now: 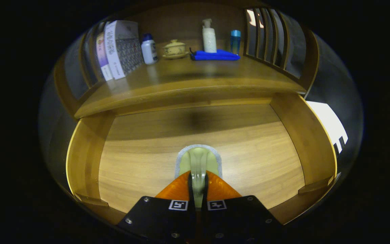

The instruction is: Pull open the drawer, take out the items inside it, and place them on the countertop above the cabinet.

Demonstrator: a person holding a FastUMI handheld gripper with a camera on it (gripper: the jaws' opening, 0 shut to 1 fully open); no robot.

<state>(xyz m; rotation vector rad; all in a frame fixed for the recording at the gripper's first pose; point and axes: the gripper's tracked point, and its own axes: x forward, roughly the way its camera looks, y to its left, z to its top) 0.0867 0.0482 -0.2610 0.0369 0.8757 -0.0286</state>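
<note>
The wooden drawer [259, 162] is pulled out below me, and its floor around my fingers is bare. My gripper [198, 184] is over the middle of the drawer, shut on a pale green item with a grey rim [198, 161]. The item's narrow stem runs back between both fingers and its rounded head sticks out just ahead of them. I cannot tell whether it rests on the drawer floor or hangs above it. The cabinet's countertop [195, 79] lies beyond the drawer and higher.
On the countertop stand books [118, 47] at the left, a white bottle with a blue cap [149, 49], a lidded ceramic cup [174, 49], a pump bottle [209, 35], a blue cup [235, 40] and a folded blue cloth [215, 55]. Slatted wooden rails [269, 37] close its right side.
</note>
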